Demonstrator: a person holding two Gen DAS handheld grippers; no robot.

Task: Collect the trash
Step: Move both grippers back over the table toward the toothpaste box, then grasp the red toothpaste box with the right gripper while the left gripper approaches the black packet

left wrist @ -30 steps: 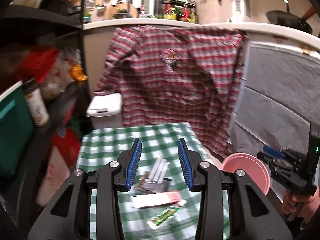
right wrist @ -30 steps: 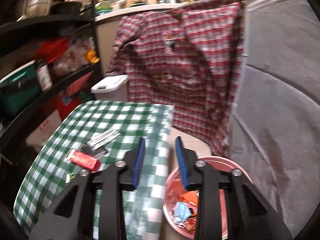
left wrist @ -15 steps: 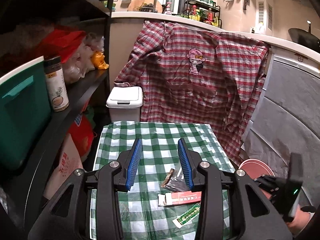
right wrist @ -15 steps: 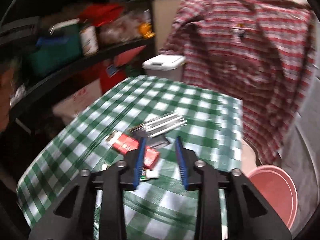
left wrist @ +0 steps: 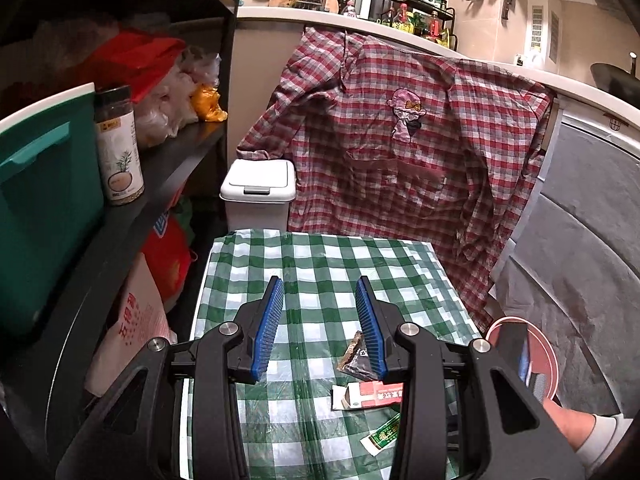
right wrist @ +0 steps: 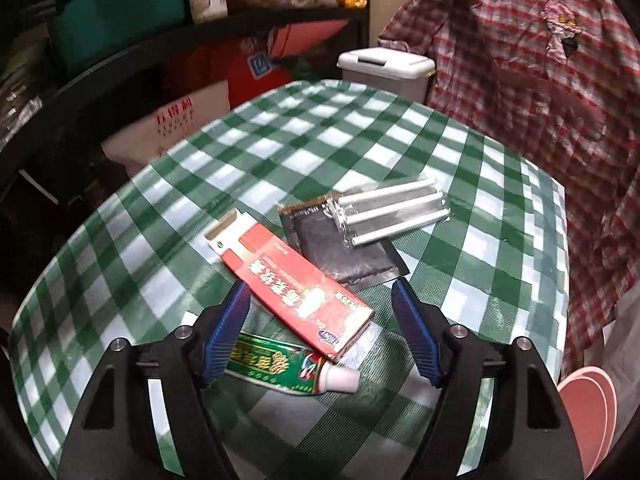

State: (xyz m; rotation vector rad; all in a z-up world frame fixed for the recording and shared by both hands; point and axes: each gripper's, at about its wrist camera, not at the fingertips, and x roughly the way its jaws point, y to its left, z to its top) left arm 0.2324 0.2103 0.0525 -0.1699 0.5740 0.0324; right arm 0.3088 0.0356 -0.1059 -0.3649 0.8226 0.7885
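Trash lies on a green checked tablecloth (right wrist: 320, 128): a red and white carton (right wrist: 288, 272), a green tube (right wrist: 280, 368) with a white cap, a dark foil packet (right wrist: 340, 244) and a clear wrapper of silver sticks (right wrist: 396, 208). My right gripper (right wrist: 320, 308) is open, its jaws either side of the carton's near end, just above the tube. My left gripper (left wrist: 318, 312) is open and empty above the cloth, left of the packet (left wrist: 358, 360), carton (left wrist: 372, 394) and tube (left wrist: 382, 436). The pink bin (right wrist: 588, 412) stands low at the right.
A black shelf rack (left wrist: 132, 208) with a teal box (left wrist: 40, 200) and a jar (left wrist: 118, 148) runs along the left. A white pedal bin (left wrist: 258, 192) and a hanging plaid shirt (left wrist: 400, 152) are behind the table. The pink bin (left wrist: 540, 352) is on the floor right.
My right gripper swung left from over the pink bin to the table and came down over the carton, opening wider. My left gripper pulled back and rose; the view steadied.
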